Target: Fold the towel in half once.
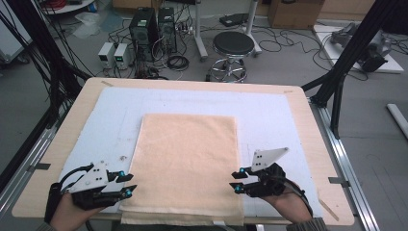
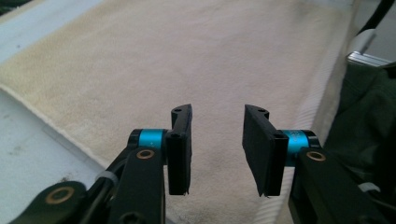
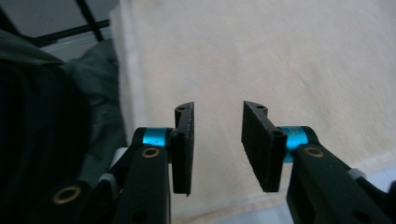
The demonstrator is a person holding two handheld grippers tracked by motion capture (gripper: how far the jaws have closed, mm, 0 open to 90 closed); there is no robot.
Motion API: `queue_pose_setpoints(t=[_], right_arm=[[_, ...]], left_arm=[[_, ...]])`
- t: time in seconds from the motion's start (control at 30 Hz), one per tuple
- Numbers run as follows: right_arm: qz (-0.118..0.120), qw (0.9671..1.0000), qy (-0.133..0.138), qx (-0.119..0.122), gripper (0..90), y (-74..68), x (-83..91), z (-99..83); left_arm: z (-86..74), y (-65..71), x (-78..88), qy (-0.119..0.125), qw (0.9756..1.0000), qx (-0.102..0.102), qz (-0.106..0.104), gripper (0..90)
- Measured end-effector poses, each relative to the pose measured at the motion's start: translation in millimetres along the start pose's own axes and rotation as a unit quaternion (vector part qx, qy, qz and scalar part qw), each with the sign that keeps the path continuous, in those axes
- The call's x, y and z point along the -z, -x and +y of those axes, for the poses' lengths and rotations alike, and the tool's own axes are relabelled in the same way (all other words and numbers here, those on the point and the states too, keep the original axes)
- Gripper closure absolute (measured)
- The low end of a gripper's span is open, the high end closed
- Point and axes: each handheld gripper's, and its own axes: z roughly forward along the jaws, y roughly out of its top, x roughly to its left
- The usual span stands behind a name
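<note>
A peach towel [image 1: 187, 159] lies flat and folded on a white mat [image 1: 269, 110], its near edge reaching the table's front edge. My left gripper [image 1: 129, 184] hovers at the towel's near left corner, jaws pointing inward over the cloth. My right gripper [image 1: 235, 181] hovers at the near right edge, pointing inward as well. In the left gripper view the left gripper [image 2: 217, 140] stands open above the towel [image 2: 187, 56] with nothing between the pads. In the right gripper view the right gripper [image 3: 217, 140] is likewise open over the towel [image 3: 280, 56], holding nothing.
The mat covers most of a wooden table [image 1: 302, 125]. Beyond the far edge stand a black stool [image 1: 233, 45], computer towers [image 1: 151, 26] and floor cables. Black frame struts [image 1: 346, 53] rise at the right. The person's dark clothing [image 2: 364, 121] sits close behind the front edge.
</note>
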Motion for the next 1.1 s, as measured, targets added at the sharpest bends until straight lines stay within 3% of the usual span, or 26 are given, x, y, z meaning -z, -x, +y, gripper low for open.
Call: queue_pose_setpoints(t=[0.03, 0.23, 0.27, 0.3, 0.33, 0.37, 0.43, 0.57, 0.7, 0.73, 0.77, 0.87, 1.0, 1.1], right_arm=[[-0.008, 0.9998, 0.004, -0.015, 61.3, 10.7, -4.7, -3.5], [-0.031, 0.9995, 0.002, 0.002, 56.7, 30.8, -25.2, -5.2], [-0.042, 0.9991, -0.003, -0.003, 56.5, 41.7, -34.1, -7.4], [-0.042, 0.9991, -0.003, -0.003, 56.5, 41.7, -34.1, -7.4], [-0.055, 0.9984, -0.008, -0.01, 56.2, 50.6, -41.0, -10.2], [-0.062, 0.998, -0.01, -0.012, 56.0, 54.8, -43.4, -11.3], [-0.061, 0.9978, -0.011, -0.023, 56.2, 60.9, -46.8, -13.6], [-0.066, 0.9973, -0.021, -0.024, 58.2, 64.2, -53.5, -17.8], [-0.068, 0.9965, -0.045, -0.015, 65.6, 64.2, -62.1, -22.2], [-0.073, 0.9966, -0.038, -0.01, 70.1, 63.8, -63.1, -23.3], [-0.068, 0.997, -0.035, -0.01, 77.2, 64.2, -63.5, -23.1], [-0.068, 0.997, -0.037, -0.002, 82.8, 62.1, -62.6, -21.9], [-0.068, 0.9972, -0.03, 0.0, 84.7, 60.1, -59.2, -21.2], [-0.062, 0.998, -0.011, 0.0, 85.3, 57.9, -51.7, -20.2]], left_arm=[[-1.8, -4.5, -8.0, -0.002, 1.0, 0.003, 0.001, 60.3], [-9.1, -21.2, -31.8, -0.005, 0.9999, 0.007, 0.01, 54.4], [-11.1, -24.9, -37.2, -0.007, 0.9998, 0.01, 0.015, 52.9], [-12.9, -28.7, -42.9, -0.01, 0.9997, 0.013, 0.02, 52.9], [-15.5, -34.6, -53.4, -0.016, 0.9993, 0.018, 0.028, 50.0], [-15.5, -34.6, -53.4, -0.016, 0.9993, 0.018, 0.028, 49.4], [-16.1, -39.2, -62.4, -0.025, 0.9991, 0.021, 0.027, 50.4], [-18.4, -41.8, -79.9, -0.054, 0.9984, 0.018, 0.006, 55.6], [-19.9, -42.0, -81.7, -0.048, 0.9985, 0.024, 0.005, 62.4], [-19.9, -41.5, -81.5, -0.047, 0.9986, 0.024, 0.006, 66.2], [-19.6, -41.0, -81.2, -0.049, 0.9986, 0.019, 0.005, 75.3], [-16.8, -38.6, -81.4, -0.05, 0.9986, 0.012, 0.009, 82.6], [-15.8, -38.7, -78.9, -0.046, 0.9988, 0.017, 0.008, 85.0], [-12.2, -36.7, -70.0, -0.03, 0.9992, 0.023, 0.007, 85.4]])
